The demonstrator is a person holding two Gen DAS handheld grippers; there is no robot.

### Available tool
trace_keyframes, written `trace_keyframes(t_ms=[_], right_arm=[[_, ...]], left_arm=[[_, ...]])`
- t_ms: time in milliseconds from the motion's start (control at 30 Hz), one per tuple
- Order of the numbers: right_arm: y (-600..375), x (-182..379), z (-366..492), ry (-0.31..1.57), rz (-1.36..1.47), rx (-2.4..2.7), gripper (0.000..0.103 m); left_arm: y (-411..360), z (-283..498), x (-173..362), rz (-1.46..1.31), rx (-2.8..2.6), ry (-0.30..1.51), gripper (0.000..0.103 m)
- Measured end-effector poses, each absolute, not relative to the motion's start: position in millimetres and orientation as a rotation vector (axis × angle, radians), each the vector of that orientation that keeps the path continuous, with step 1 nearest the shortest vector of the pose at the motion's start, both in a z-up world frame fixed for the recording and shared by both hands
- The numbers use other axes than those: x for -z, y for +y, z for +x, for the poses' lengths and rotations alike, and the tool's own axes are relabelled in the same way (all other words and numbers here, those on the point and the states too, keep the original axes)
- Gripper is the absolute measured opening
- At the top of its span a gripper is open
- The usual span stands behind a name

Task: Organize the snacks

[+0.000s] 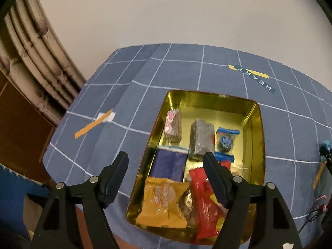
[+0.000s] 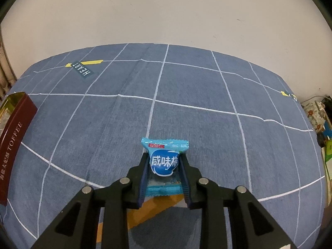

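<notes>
A gold-lined tin (image 1: 258,124) lies open on the blue checked cloth in the left wrist view. Several wrapped snacks lie in it: an orange packet (image 1: 164,203), a red packet (image 1: 205,199), a dark blue packet (image 1: 169,165), a silver one (image 1: 201,139), a pink-and-silver one (image 1: 173,125) and a blue cookie packet (image 1: 226,140). My left gripper (image 1: 166,159) hangs above the tin's near end, open, with nothing between its fingers. In the right wrist view my right gripper (image 2: 164,157) is shut on a light blue snack packet (image 2: 165,161) just over the cloth.
The tin's dark red outer wall (image 2: 14,145), lettered TOFFEE, shows at the left edge of the right wrist view. A HEART label (image 2: 83,68) and orange tape (image 1: 93,123) mark the cloth. Clutter (image 2: 319,116) stands beyond the table's right edge. A ribbed pipe (image 1: 35,47) runs at the left.
</notes>
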State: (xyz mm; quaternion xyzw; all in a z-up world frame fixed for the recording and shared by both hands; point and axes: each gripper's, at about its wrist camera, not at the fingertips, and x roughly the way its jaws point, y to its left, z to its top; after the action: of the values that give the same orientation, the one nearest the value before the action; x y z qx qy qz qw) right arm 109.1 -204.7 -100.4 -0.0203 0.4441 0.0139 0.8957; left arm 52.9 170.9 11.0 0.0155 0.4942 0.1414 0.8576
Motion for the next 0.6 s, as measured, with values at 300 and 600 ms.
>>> trace_keyframes(t_ms=[300, 600], right_arm=[[-187, 68, 101, 0.886, -0.015, -0.063, 0.028], [-100, 23, 105, 0.832, -0.002, -0.276, 0.028]], left_arm=[[185, 37, -2, 0.001, -0.329, 1.05, 0.072], [199, 20, -4, -0.037, -0.345, 1.04, 0.072]])
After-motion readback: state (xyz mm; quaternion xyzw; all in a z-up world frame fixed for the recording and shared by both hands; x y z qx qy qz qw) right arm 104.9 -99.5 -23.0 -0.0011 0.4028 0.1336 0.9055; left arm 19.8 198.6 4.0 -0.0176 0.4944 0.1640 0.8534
